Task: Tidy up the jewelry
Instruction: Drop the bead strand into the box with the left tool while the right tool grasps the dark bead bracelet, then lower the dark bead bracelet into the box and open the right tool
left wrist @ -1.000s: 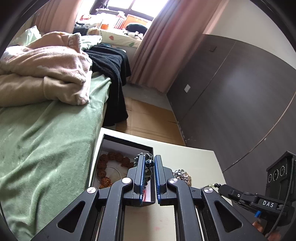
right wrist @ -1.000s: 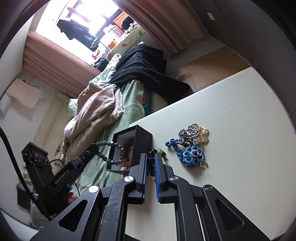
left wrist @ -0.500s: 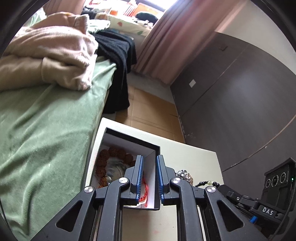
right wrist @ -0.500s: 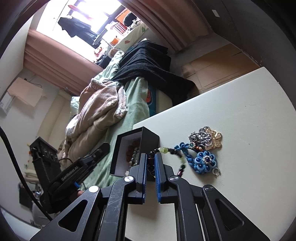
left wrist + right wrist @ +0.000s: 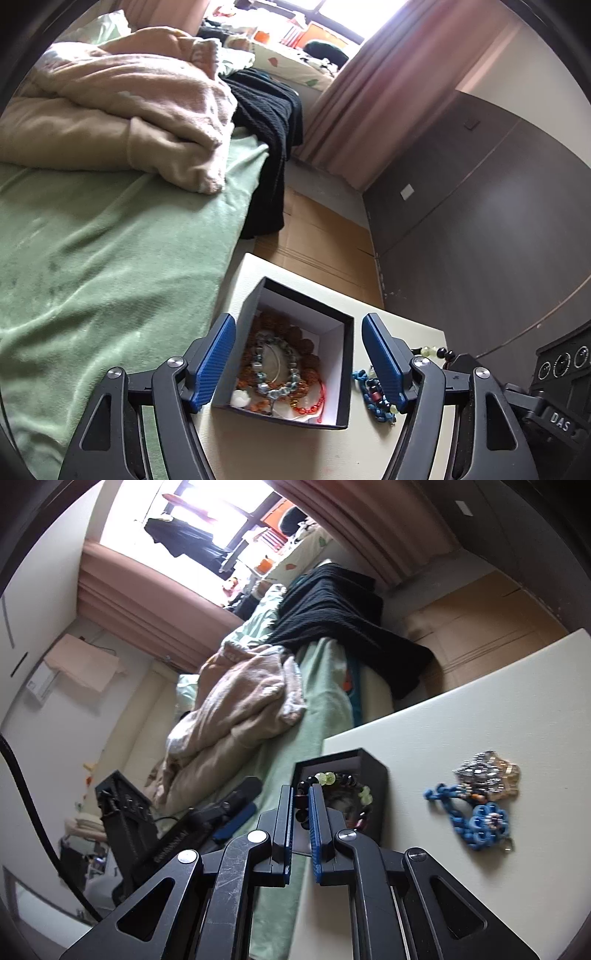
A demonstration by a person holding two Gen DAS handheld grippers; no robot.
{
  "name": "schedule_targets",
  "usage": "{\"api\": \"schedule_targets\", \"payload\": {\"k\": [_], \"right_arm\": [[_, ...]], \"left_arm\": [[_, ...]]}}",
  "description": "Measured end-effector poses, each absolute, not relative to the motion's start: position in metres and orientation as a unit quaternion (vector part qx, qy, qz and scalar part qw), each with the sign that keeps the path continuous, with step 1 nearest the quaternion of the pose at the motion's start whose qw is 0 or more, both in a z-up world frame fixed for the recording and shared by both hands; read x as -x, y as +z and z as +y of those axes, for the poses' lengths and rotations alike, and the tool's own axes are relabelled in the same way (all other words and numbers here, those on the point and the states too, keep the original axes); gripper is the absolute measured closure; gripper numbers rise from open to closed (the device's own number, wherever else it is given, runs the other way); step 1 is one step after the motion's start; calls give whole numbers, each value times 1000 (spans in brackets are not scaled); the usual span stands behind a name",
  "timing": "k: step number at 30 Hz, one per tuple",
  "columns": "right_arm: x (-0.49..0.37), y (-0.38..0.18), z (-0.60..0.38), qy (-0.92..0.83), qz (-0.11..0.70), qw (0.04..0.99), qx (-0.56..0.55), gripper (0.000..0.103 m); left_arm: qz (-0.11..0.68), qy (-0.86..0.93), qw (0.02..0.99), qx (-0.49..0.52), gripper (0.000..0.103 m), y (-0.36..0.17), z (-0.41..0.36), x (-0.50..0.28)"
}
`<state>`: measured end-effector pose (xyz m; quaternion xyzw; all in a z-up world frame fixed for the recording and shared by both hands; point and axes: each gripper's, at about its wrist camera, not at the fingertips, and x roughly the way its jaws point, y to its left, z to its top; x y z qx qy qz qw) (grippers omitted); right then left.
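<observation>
Left gripper (image 5: 295, 360) is hovering right over the box (image 5: 343, 362), jaws spread wide and having just been opening; nothing is pinched between them, and the box sits in the gap as seen from this wrist view, likely because a piece was let go into it. Right gripper (image 5: 303, 814) is sitting just beside the box, jaws nearly together and clamped on a bracelet (image 5: 332, 786) of dark and pale green beads, holding it up at the box's rim, probably so it can go in next. The loop is hanging partly across the box opening. Inside the box: a blue-grey bead bracelet (image 5: 275, 360) lying on top, a brown bead string (image 5: 288, 328) curled round the walls, a red-orange string (image 5: 308, 400) at the near wall, one white bead (image 5: 240, 398) in the near corner; so four pieces showing, maybe more buried. Right of the box, on the table (image 5: 498, 731), two loose pieces are waiting: a blue knotted piece with a flower (image 5: 476, 823) and a silver-gold brooch cluster (image 5: 487, 771), touching each other, apart from the box. Two grippers, one box, one bracelet in hand. Beyond the box, the bed (image 5: 92, 251) is running alongside the table, with one beige blanket (image 5: 122, 110) heaped on it and one black garment (image 5: 269, 110) draped over its edge; pink curtain (image 5: 351, 110) farthest back by the window.
</observation>
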<state>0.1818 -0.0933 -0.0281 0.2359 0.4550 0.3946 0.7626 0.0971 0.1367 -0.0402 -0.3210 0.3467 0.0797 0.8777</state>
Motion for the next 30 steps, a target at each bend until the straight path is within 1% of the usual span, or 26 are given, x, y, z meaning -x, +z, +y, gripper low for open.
{"api": "schedule_targets", "payload": {"k": [2,4,5,6,7,8,16,22,24,25,26,30], "right_arm": [[-180,-26,-85,406,446,761,-239,93],[-179,-27,-76,413,445,758,-241,91],[-179,-29,-72,411,453,754,-238,78],[-181,-35,-68,405,470,749,-234,68],[-182,-38,-68,398,475,749,-236,52],[-183,-42,-73,384,475,753,-243,49],[-181,-39,-117,349,472,770,-250,48],[-176,-40,-149,317,476,781,-251,47],[-174,-39,-158,309,476,784,-251,41],[-174,-38,-161,305,475,786,-252,32],[-173,-38,-166,299,473,790,-252,29],[-170,-38,-180,284,473,795,-251,29]], "left_arm": [[341,79,877,330,22,-40,140,-94],[338,82,877,333,19,-39,142,-92],[338,83,877,330,18,-39,141,-91],[339,82,878,327,18,-38,140,-91],[340,81,879,324,18,-37,139,-90],[341,80,880,322,18,-37,138,-90],[344,62,882,315,18,-33,120,-87],[346,49,891,290,18,-30,98,-87],[347,43,893,282,18,-29,90,-88],[349,39,894,278,18,-29,85,-89],[350,35,895,274,18,-29,81,-90],[354,23,900,251,18,-28,60,-93]]}}
